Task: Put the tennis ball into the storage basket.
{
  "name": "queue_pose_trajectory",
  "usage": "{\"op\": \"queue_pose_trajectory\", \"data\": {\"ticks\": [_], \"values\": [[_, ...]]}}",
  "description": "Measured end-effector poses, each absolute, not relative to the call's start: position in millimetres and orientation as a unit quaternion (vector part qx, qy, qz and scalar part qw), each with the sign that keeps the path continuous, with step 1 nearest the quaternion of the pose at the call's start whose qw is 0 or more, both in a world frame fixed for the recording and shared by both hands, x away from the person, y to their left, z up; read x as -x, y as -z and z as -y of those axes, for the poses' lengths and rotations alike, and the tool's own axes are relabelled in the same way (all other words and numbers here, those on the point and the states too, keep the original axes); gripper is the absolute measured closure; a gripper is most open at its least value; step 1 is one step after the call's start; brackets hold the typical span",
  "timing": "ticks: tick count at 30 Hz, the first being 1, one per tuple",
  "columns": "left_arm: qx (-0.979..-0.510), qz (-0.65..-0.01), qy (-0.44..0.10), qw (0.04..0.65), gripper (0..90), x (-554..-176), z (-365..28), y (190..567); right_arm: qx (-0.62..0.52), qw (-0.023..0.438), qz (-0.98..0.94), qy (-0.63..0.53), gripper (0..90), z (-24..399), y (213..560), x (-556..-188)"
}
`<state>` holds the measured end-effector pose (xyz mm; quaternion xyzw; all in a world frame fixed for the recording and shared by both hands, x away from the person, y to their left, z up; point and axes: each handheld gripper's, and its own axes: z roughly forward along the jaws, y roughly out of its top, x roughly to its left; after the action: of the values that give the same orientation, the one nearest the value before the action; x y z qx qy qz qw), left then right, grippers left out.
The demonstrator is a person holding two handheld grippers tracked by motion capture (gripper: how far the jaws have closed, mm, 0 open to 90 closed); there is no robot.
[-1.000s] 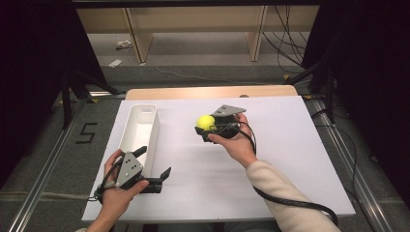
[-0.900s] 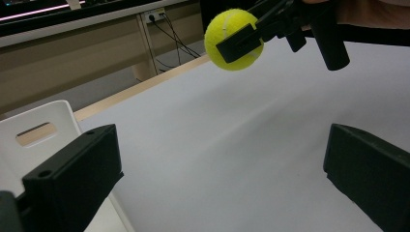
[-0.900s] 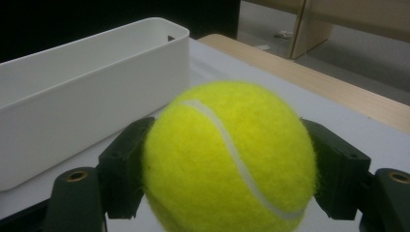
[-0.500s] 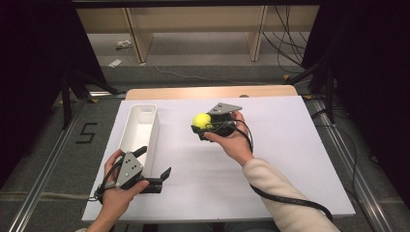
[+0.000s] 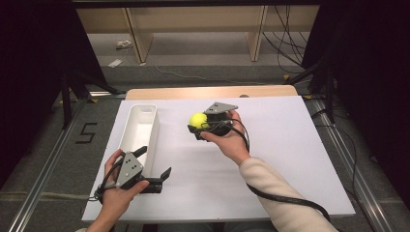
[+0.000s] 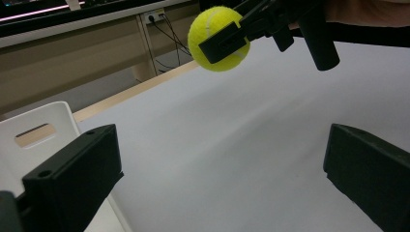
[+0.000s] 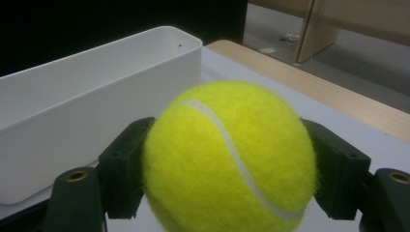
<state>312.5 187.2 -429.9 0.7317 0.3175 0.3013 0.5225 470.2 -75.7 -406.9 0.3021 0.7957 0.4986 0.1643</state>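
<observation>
Above the white surface (image 5: 290, 145), right tongs (image 5: 197, 126) grip a tennis ball (image 5: 197, 119). Left tongs (image 5: 153, 166) gape open beside the white bin (image 5: 139, 126).

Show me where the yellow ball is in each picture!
High view: the tennis ball sits middle of the table, clamped in the right gripper.
Left gripper view: it is at the top centre, held up off the table.
Right gripper view: it is big and close, bottom centre, between the jaws.
Shared landmark: the white bin.
</observation>
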Motion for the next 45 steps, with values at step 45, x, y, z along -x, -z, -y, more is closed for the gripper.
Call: {"op": "queue_pose_trajectory", "data": {"ticks": [45], "values": [[-0.732, -0.316, -0.301, 0.524, 0.0, -313, -187, 430, -0.287, 0.158, -0.8, -0.502, 27.0, 49, 398, -474]]}}
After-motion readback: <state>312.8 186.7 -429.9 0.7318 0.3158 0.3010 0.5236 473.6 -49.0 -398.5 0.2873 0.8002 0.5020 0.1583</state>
